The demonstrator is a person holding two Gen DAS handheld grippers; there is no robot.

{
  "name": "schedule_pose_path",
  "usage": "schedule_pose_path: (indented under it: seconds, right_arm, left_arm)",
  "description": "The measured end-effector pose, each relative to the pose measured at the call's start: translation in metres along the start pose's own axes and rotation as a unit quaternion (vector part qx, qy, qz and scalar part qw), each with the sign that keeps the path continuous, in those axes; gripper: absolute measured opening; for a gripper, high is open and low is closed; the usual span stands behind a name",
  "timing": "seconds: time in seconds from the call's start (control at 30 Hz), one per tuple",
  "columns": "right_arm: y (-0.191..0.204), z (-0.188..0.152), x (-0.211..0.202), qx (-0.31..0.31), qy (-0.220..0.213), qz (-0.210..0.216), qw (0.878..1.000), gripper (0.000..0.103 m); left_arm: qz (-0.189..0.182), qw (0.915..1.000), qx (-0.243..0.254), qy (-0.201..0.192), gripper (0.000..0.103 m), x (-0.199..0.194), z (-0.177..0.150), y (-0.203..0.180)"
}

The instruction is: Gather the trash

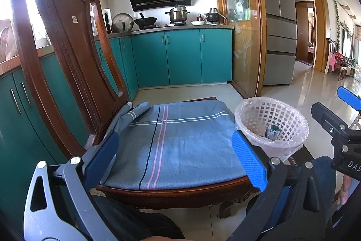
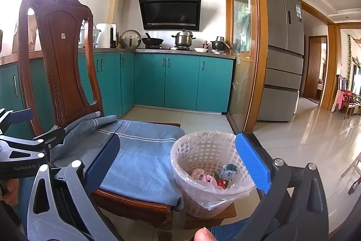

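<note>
A white lattice trash basket [image 2: 203, 155] with a clear plastic liner stands on a low wooden stool just right of a dark wooden chair [image 2: 58, 56]. Crumpled trash [image 2: 216, 175] in pink, red and grey-green lies in its bottom. In the left wrist view the basket [image 1: 273, 121] sits right of the chair's blue-grey striped cushion [image 1: 176, 146]. My left gripper [image 1: 176, 157] is open over the cushion with nothing between its fingers. My right gripper [image 2: 178, 162] is open in front of the basket, also holding nothing. The right gripper [image 1: 338, 119] shows at the left wrist view's right edge.
Teal kitchen cabinets [image 2: 180, 83] line the back wall and left side, with pots on the counter [image 2: 182, 38]. A glass sliding door [image 2: 243, 60] and a grey fridge [image 2: 284, 56] stand to the right. Shiny tiled floor [image 2: 304, 146] opens right. A person's knees and hands show below.
</note>
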State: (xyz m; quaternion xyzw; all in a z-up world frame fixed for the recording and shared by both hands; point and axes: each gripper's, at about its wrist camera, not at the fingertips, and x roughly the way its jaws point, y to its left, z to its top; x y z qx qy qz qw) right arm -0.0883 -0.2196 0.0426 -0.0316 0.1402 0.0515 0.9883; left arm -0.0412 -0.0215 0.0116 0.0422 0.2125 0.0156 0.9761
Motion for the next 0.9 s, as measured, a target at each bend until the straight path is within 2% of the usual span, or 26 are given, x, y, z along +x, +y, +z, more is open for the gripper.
schedule_pose_path:
  seconds: [0.33, 0.8, 0.9]
  right_arm:
    - [0.001, -0.004, 0.006, -0.003, 0.010, 0.001, 1.000, 0.100]
    - [0.001, -0.009, 0.017, 0.003, 0.024, 0.010, 1.000, 0.100]
    - [0.006, -0.005, 0.015, 0.006, 0.021, 0.036, 0.999, 0.100]
  left_arm:
    - [-0.003, 1.0000, 0.001, 0.000, 0.100, 0.005, -0.004, 0.000]
    - [0.003, 0.9989, -0.008, 0.046, 0.100, 0.029, -0.012, 0.004]
    - [0.014, 0.9979, -0.008, 0.063, 0.100, 0.044, -0.017, 0.008]
